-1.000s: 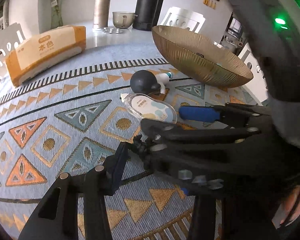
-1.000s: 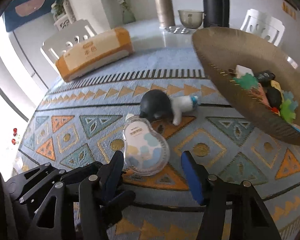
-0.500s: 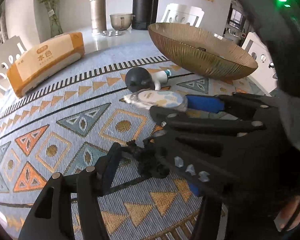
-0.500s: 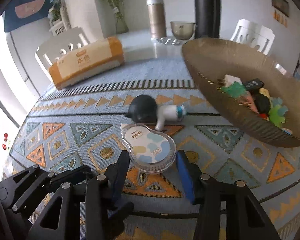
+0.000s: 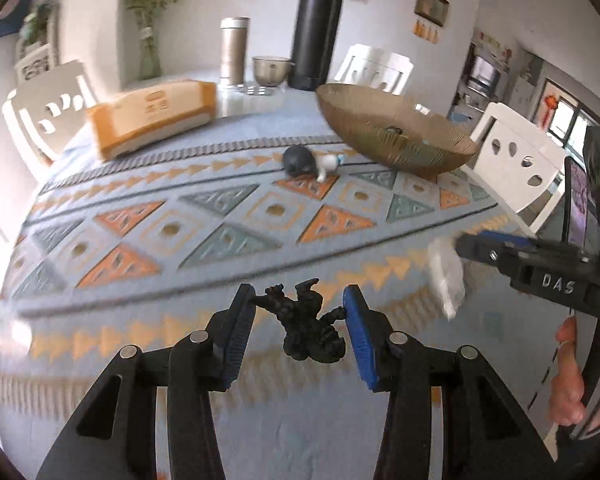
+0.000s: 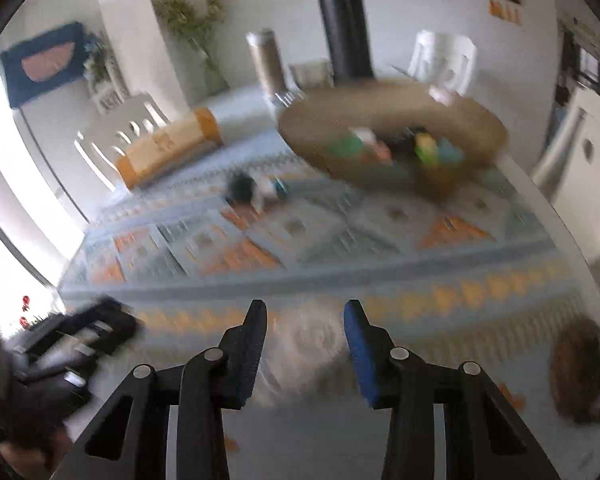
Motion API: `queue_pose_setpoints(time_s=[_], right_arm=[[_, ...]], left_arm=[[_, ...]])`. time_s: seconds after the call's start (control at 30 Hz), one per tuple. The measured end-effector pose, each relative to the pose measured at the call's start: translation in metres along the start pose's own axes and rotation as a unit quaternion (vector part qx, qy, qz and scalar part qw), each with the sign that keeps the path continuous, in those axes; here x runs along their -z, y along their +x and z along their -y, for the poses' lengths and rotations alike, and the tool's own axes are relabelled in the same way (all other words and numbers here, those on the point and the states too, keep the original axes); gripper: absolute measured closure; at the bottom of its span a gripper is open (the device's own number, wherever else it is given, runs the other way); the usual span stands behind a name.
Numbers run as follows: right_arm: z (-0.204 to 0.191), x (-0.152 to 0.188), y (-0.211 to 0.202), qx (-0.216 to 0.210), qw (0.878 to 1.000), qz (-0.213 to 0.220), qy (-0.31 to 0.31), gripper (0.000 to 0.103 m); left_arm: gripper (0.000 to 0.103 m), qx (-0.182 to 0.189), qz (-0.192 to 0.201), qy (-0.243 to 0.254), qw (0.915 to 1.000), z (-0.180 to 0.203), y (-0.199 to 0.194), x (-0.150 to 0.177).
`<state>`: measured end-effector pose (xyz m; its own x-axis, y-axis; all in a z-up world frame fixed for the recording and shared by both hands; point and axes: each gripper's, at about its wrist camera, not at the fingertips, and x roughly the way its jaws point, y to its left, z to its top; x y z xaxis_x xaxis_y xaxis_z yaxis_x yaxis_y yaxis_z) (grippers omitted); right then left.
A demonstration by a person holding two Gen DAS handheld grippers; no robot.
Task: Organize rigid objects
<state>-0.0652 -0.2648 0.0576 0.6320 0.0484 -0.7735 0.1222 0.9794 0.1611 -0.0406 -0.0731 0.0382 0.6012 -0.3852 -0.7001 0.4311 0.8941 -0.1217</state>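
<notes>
While the left gripper [image 5: 299, 322] is closing its jaws on a black figurine [image 5: 306, 326], the right gripper [image 6: 305, 334] is clamping a clear case [image 6: 308, 350], apparently bound for the gold bowl [image 5: 392, 136].

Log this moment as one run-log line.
left gripper: shut on black figurine | right gripper: closing on clear packet | bowl: holds toys
</notes>
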Motion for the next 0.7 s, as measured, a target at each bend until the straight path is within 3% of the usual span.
queue_pose_setpoints(time_s=[0.07, 0.2, 0.27, 0.3, 0.33, 0.47, 0.57, 0.7], right_arm=[[0.003, 0.015, 0.001, 0.011, 1.0, -0.005, -0.005, 0.064], [0.016, 0.034, 0.003, -0.018, 1.0, -0.011, 0.013, 0.063], [0.023, 0.034, 0.004, -0.022, 0.999, -0.016, 0.032, 0.051], [0.027, 0.034, 0.004, -0.02, 0.999, -0.014, 0.039, 0.036], [0.03, 0.033, 0.002, -0.012, 0.999, -0.009, 0.046, 0.03], [0.033, 0.029, 0.009, -0.012, 0.998, -0.016, 0.057, 0.026], [0.022, 0.025, 0.017, 0.009, 0.999, -0.031, 0.028, 0.018], [0.0, 0.015, 0.033, 0.019, 0.999, -0.047, -0.011, 0.017]], left_arm=[[0.061, -0.013, 0.012, 0.001, 0.9998, -0.001, -0.005, 0.011], [0.06, -0.005, 0.014, -0.01, 0.9998, -0.009, -0.005, 0.022], [0.06, 0.001, 0.017, -0.016, 0.9997, -0.012, -0.005, 0.02], [0.06, 0.004, 0.013, -0.02, 0.9997, -0.013, -0.004, 0.021], [0.06, 0.001, 0.009, -0.021, 0.9997, -0.013, -0.002, 0.021], [0.059, -0.011, -0.001, -0.013, 0.9999, -0.008, 0.001, 0.021], [0.059, -0.008, 0.002, -0.013, 0.9999, -0.008, -0.001, 0.022], [0.059, -0.007, 0.0, -0.018, 0.9998, -0.011, 0.0, 0.022]])
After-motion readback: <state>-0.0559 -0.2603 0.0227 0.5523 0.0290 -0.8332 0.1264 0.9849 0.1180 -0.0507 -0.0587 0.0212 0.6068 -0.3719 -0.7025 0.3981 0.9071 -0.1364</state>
